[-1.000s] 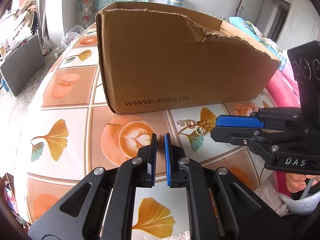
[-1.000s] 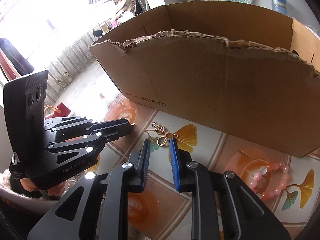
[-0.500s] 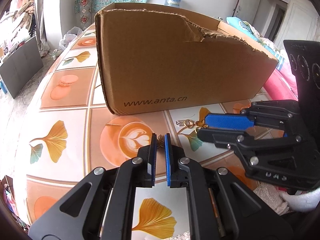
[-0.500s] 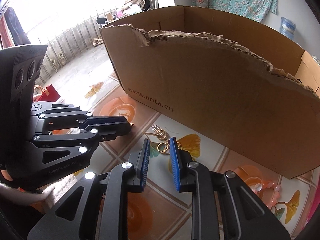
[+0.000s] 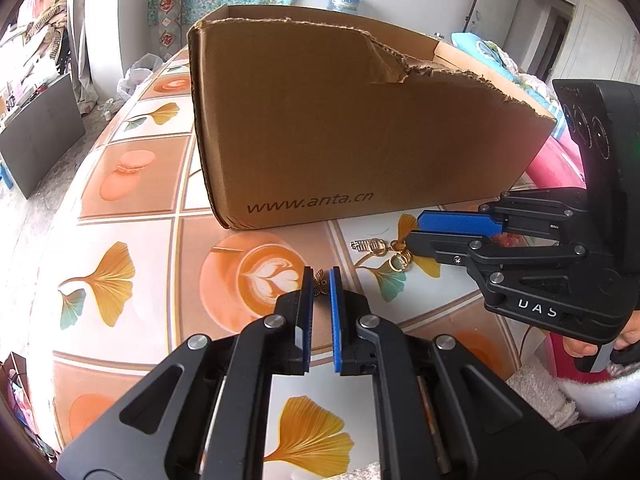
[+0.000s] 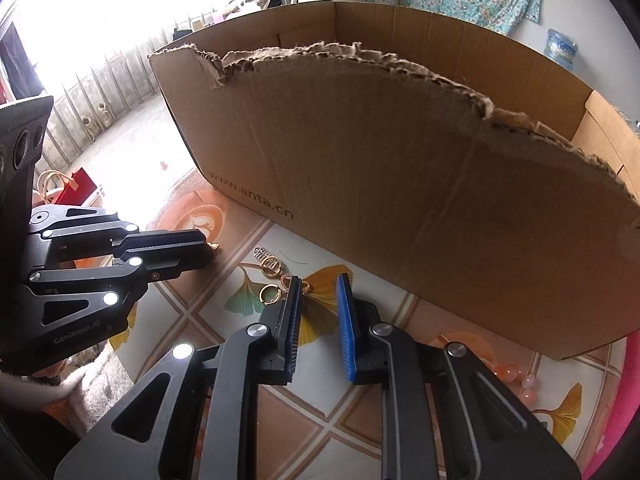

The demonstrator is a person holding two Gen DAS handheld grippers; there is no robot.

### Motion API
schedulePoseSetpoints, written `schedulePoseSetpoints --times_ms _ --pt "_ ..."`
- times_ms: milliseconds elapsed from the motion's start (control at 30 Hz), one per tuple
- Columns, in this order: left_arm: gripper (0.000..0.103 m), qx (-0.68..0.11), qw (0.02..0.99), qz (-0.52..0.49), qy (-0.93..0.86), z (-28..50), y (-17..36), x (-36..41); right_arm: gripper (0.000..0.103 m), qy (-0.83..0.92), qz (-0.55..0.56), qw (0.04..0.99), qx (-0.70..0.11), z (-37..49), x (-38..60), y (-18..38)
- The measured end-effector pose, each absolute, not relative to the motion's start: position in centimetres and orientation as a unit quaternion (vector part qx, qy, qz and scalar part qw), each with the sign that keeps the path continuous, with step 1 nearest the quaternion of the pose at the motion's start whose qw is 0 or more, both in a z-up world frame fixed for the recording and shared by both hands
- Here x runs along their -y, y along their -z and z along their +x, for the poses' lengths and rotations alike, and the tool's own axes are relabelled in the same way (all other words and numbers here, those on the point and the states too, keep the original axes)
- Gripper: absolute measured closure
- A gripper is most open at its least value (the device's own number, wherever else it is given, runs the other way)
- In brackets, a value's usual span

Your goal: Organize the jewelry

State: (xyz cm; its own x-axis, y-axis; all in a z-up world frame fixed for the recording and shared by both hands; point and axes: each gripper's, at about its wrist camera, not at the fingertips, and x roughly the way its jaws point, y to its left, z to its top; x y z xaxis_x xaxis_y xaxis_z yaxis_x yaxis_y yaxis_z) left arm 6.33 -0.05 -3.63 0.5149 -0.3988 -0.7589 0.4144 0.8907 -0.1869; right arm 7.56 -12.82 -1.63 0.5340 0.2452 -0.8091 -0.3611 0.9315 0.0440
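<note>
A torn cardboard box [image 5: 360,132] printed "www.anta.cn" stands on the patterned table; it also shows in the right wrist view [image 6: 400,184]. My left gripper [image 5: 320,280] is shut on a small bronze butterfly charm [image 5: 319,279], held above the table. A cluster of gold rings and a silver charm [image 5: 384,250] lies in front of the box, also in the right wrist view [image 6: 272,276]. My right gripper [image 6: 319,286] is open, low over the table, its left finger at the edge of the rings. A pink bead bracelet [image 6: 516,376] lies to the right.
The tablecloth [image 5: 120,280] has ginkgo-leaf and coffee-cup prints. The table edge curves away on the left, with floor and a dark panel [image 5: 36,136] beyond. A pink object [image 5: 556,160] sits right of the box.
My right gripper has moved in toward the ring cluster and opened wider. My left gripper stays shut on the charm, almost still.
</note>
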Motion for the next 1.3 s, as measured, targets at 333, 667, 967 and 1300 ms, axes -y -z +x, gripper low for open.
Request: schedulePoseSetpoints --times_ms 333,667,967,1300 --pt "0.096 -0.431 0.872 0.010 0.232 6.3 3.7 0.2 0.085 -0.136 -0.061 0.873 -0.465 6.4 14.5 1.0" --pt "0.096 -0.430 0.873 0.013 0.231 6.2 3.7 0.3 0.085 -0.147 -0.028 0.870 -0.470 4.5 16.8 0.0" --pt "0.096 -0.429 0.873 0.015 0.230 6.2 3.7 0.4 0.084 -0.164 -0.072 0.868 -0.463 4.1 14.5 0.1" --pt "0.096 -0.428 0.874 0.021 0.229 6.1 3.7 0.5 0.091 -0.169 -0.029 0.869 -0.464 4.5 14.7 0.4"
